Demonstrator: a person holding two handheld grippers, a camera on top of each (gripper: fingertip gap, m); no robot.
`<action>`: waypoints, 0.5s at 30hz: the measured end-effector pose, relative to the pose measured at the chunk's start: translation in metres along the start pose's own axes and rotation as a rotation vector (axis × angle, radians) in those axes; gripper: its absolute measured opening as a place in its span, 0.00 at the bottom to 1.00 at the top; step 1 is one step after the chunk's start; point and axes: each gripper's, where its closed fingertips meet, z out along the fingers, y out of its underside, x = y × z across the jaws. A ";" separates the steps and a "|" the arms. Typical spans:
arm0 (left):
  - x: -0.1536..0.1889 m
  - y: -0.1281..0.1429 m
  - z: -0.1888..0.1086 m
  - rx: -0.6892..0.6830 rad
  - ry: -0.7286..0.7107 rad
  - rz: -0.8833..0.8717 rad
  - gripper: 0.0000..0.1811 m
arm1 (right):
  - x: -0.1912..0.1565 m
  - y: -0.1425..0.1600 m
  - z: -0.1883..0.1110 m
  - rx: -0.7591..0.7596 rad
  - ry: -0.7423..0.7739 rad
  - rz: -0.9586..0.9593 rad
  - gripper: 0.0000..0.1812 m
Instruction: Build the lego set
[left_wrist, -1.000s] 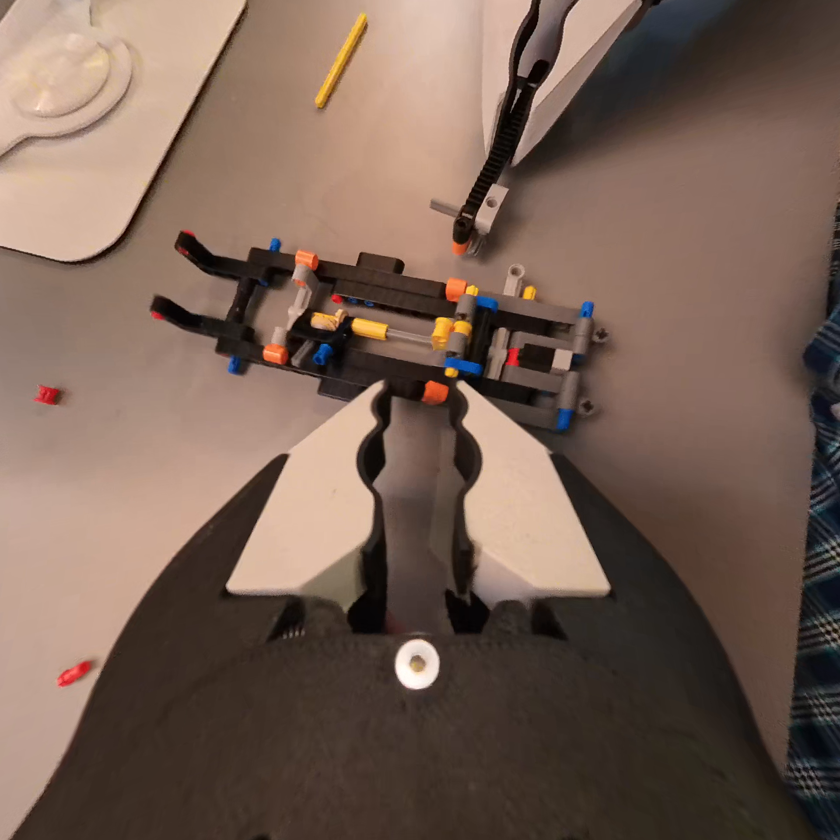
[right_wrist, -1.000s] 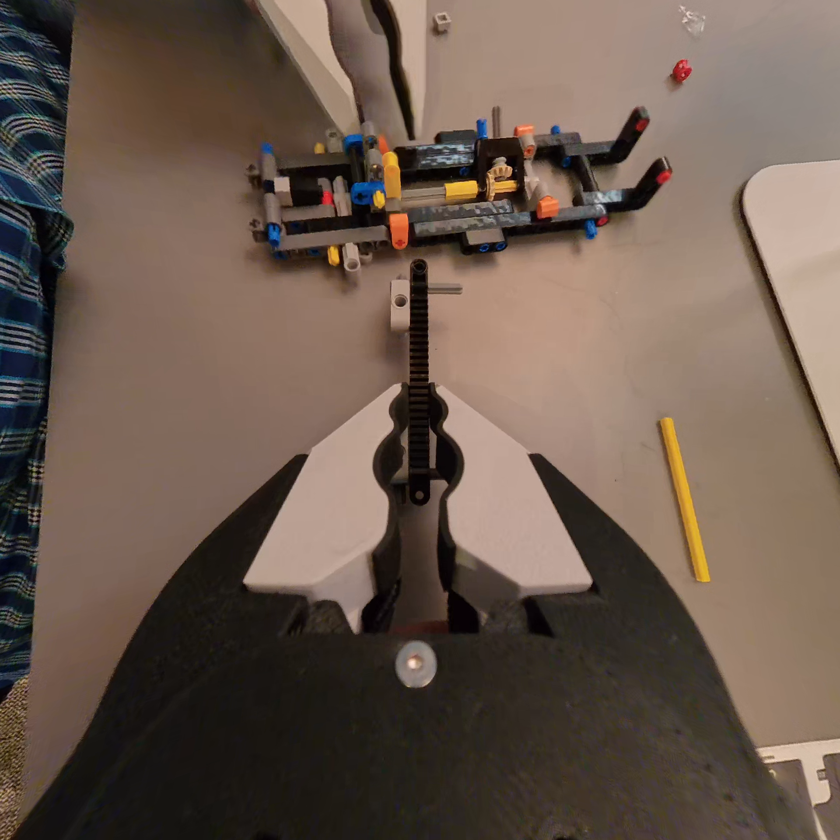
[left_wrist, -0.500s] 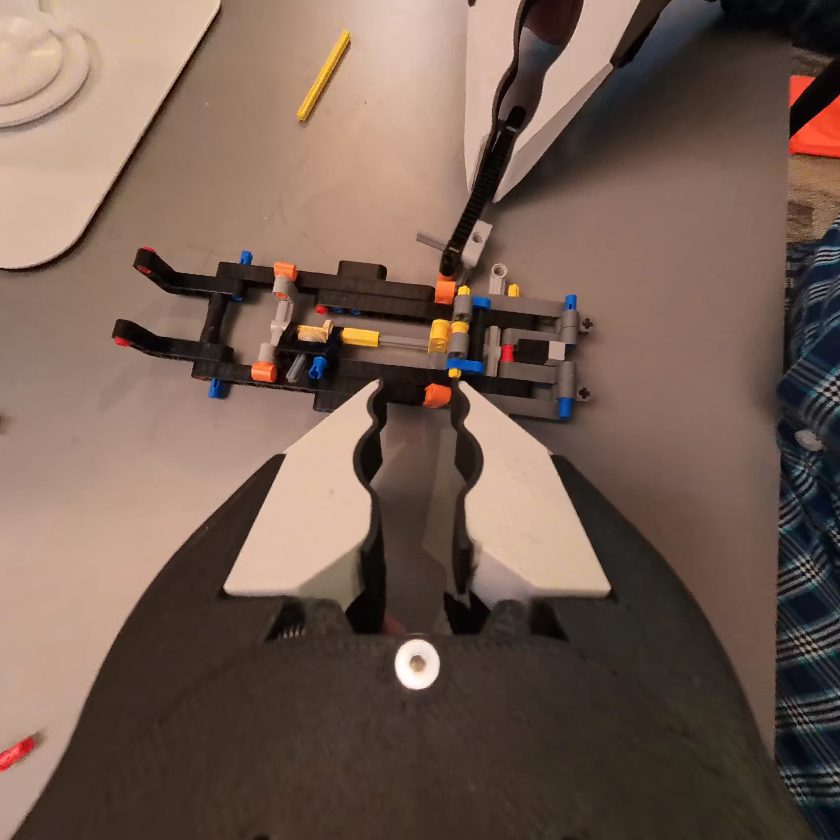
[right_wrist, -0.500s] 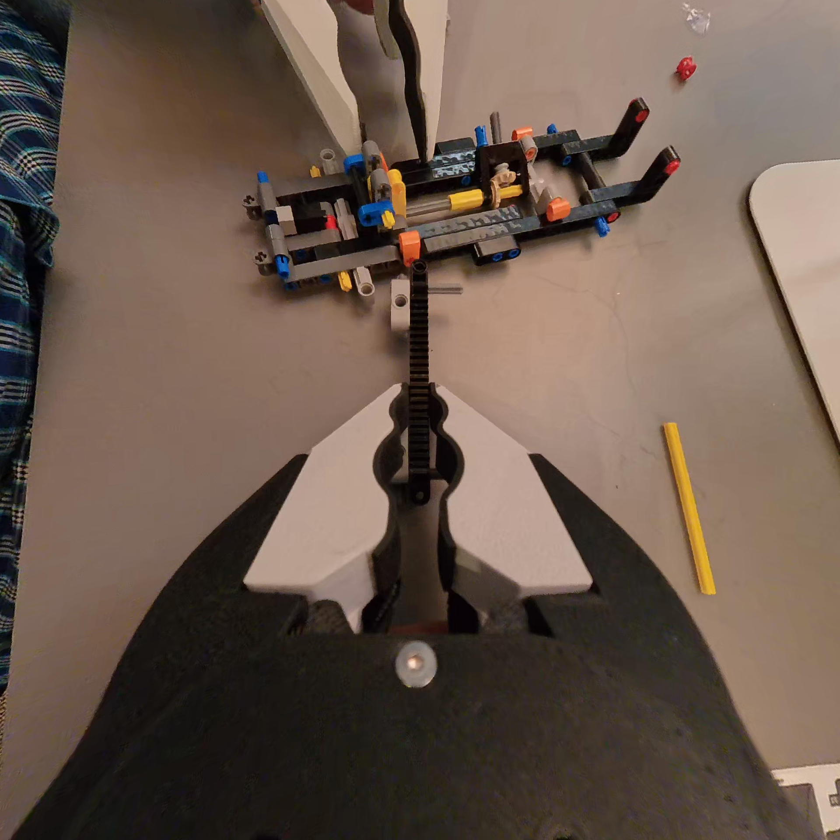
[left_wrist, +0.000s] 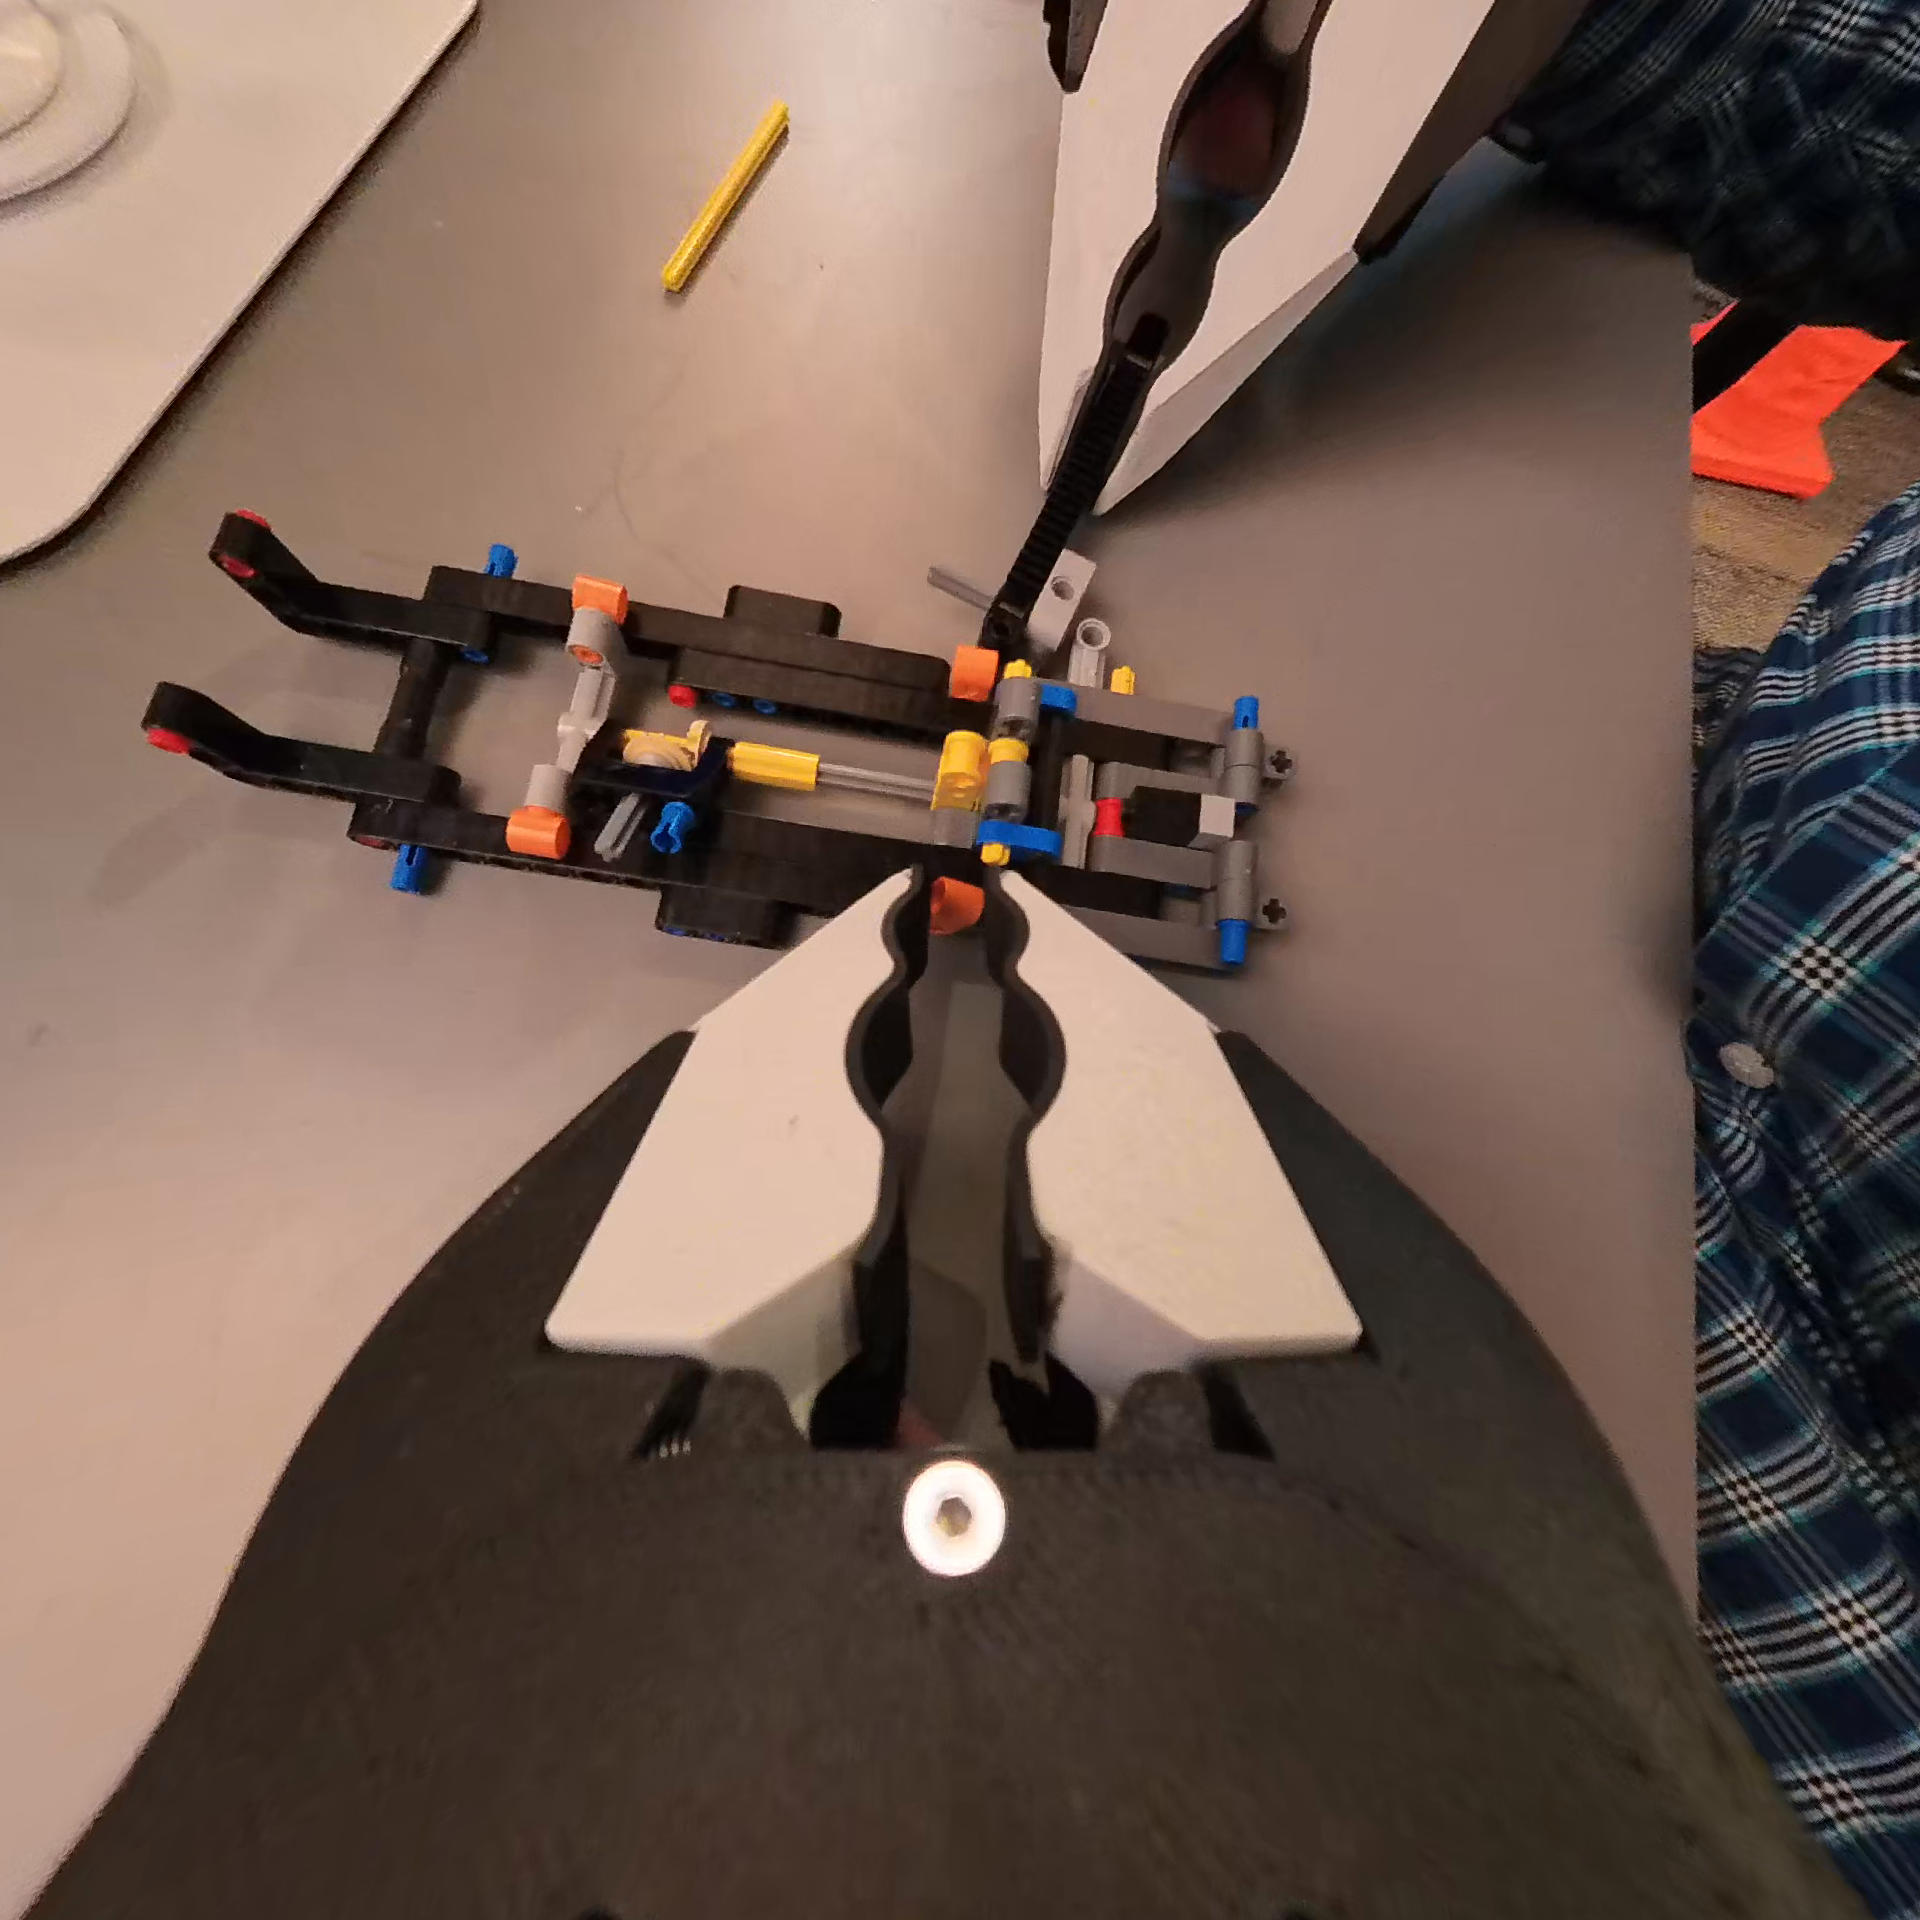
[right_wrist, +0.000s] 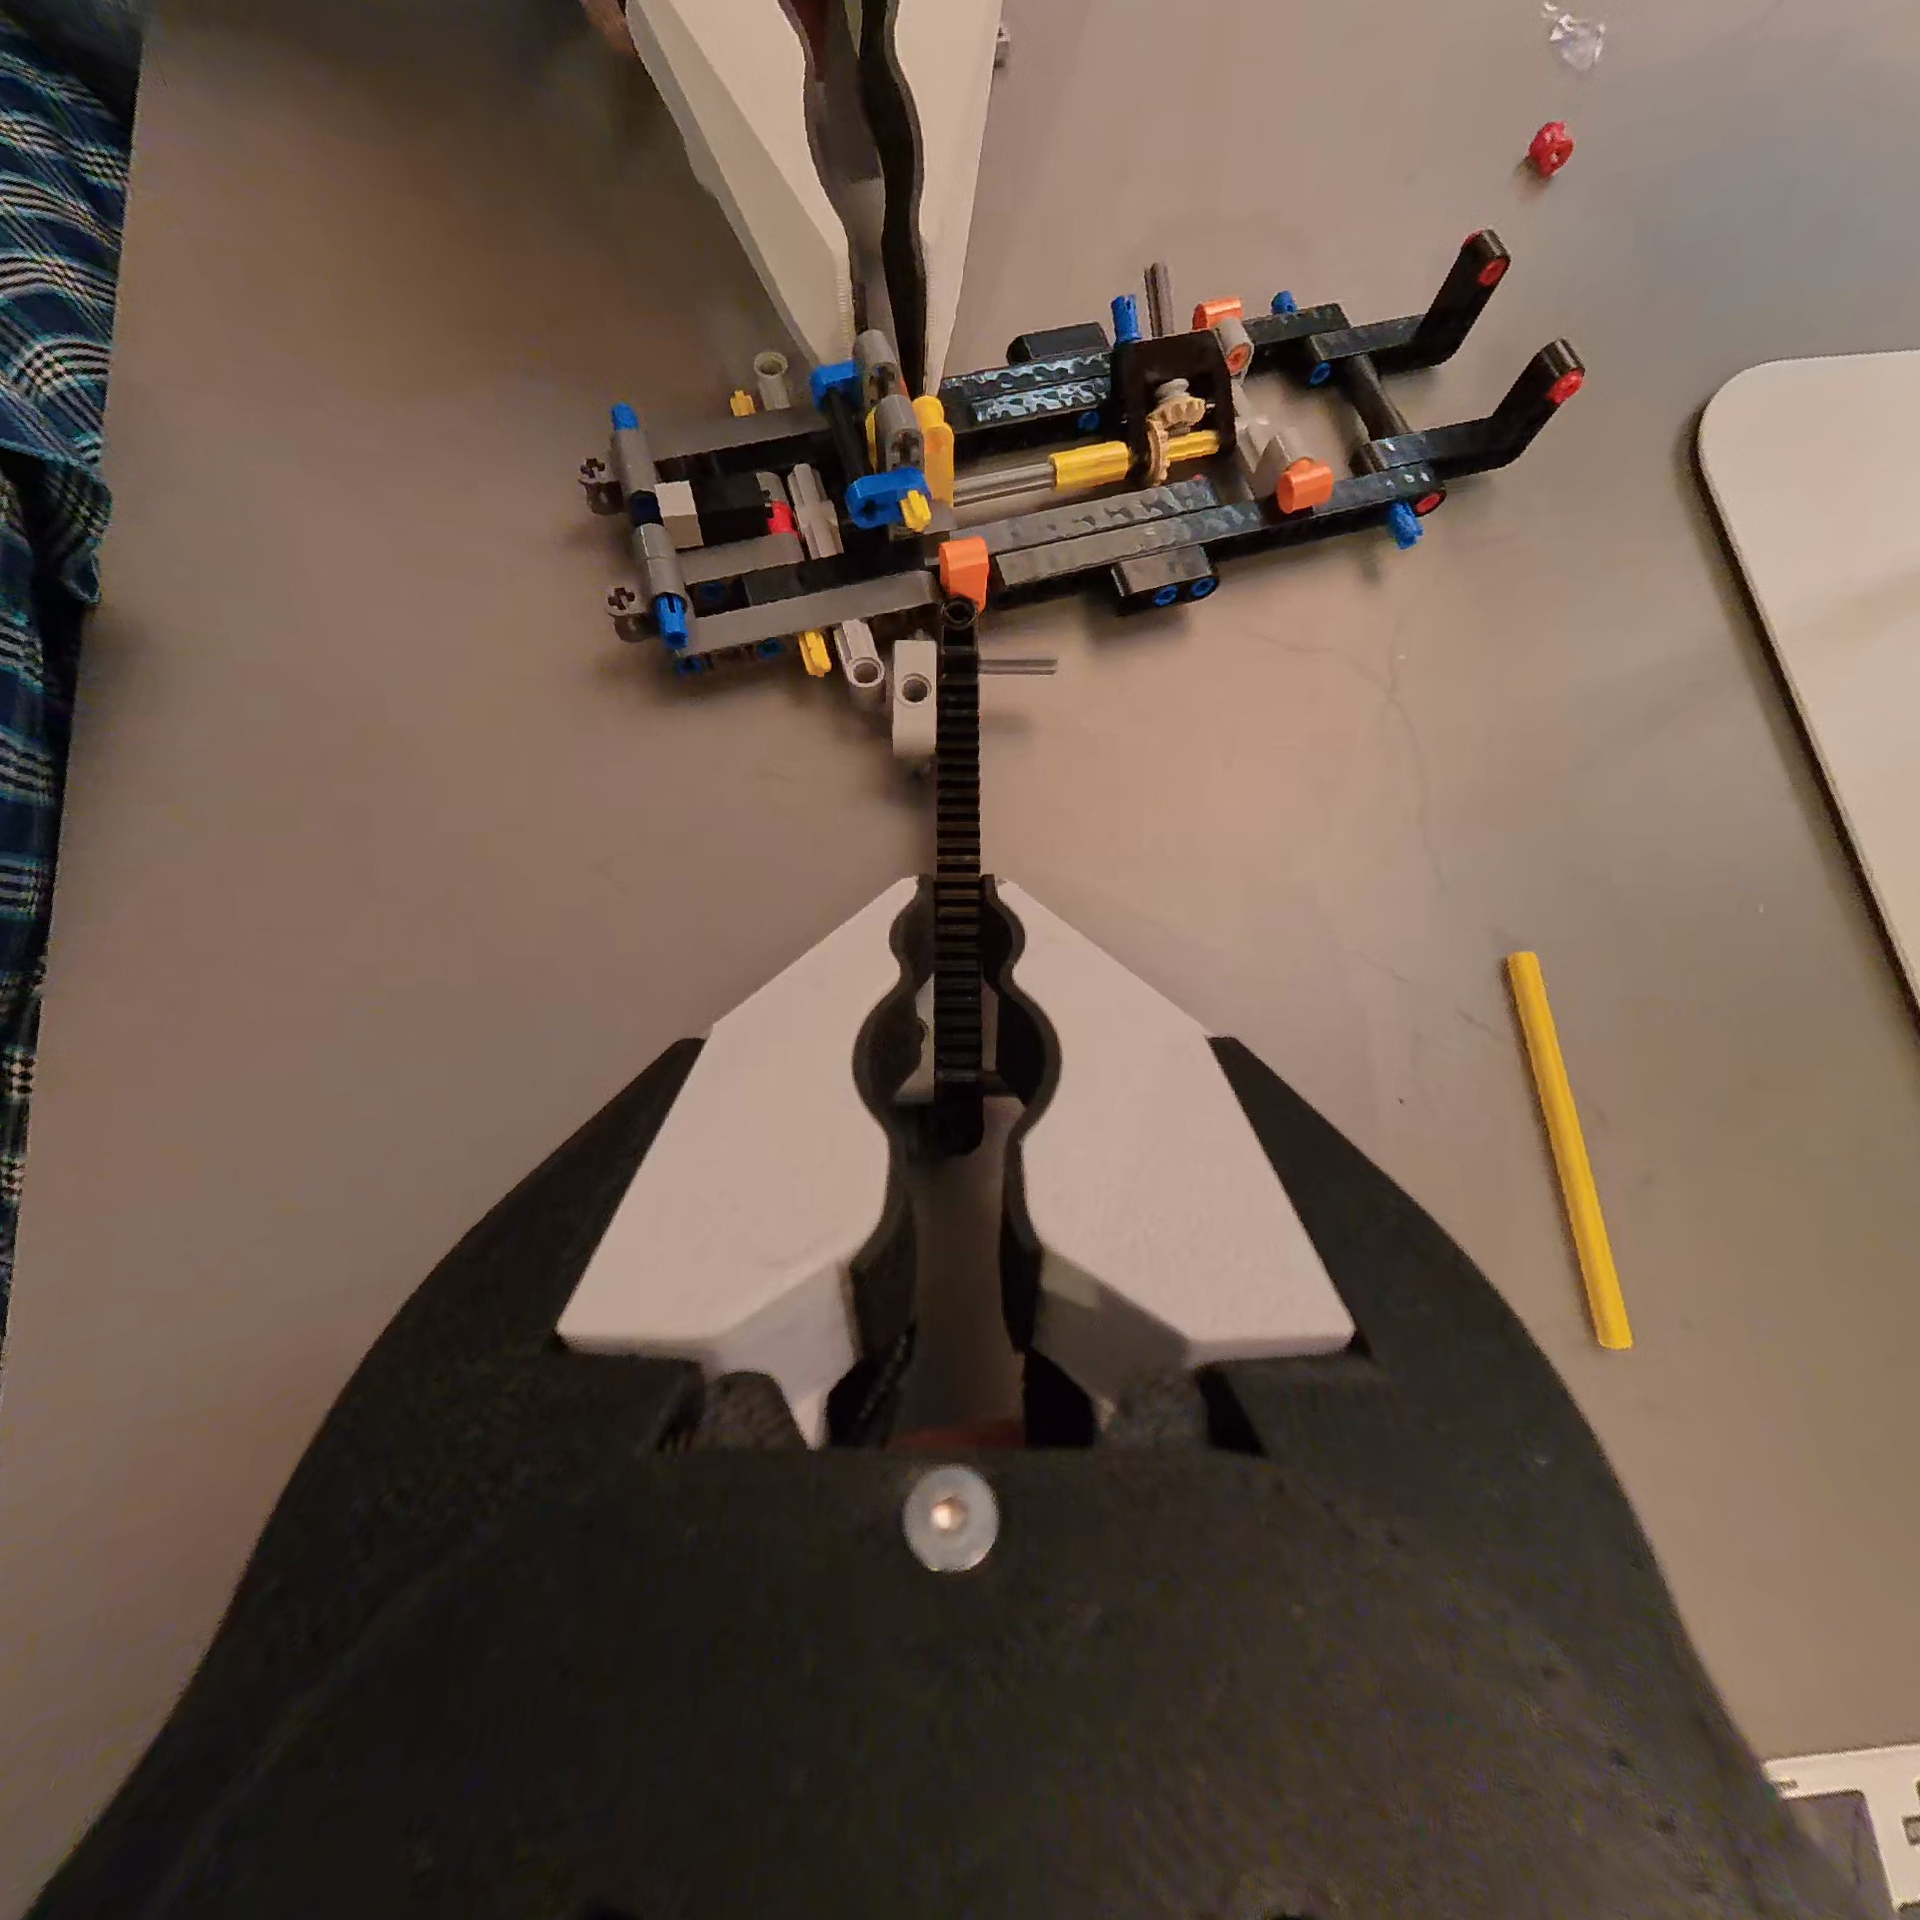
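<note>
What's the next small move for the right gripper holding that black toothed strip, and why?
Probably ease the right gripper forward a touch: the black toothed strip it clamps has its tip at the orange peg on the frame, which the left gripper steadies.

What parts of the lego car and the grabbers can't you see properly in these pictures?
- Left wrist view: the left gripper fingers cover the near edge of the lego frame around an orange connector; whether they pinch it is unclear.
- Right wrist view: the toothed black strip hides its joint with the small grey block.
- Right wrist view: the right gripper body covers the near table.
</note>
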 end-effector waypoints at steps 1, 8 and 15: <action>0.000 0.000 0.000 0.003 -0.002 -0.003 0.05 | 0.000 0.000 0.000 0.001 0.002 0.000 0.03; -0.003 -0.002 -0.007 0.047 -0.038 -0.031 0.16 | 0.003 -0.002 -0.003 0.012 0.014 0.002 0.03; -0.002 0.000 -0.011 0.062 -0.085 -0.053 0.19 | 0.007 -0.007 -0.005 0.021 0.018 -0.003 0.03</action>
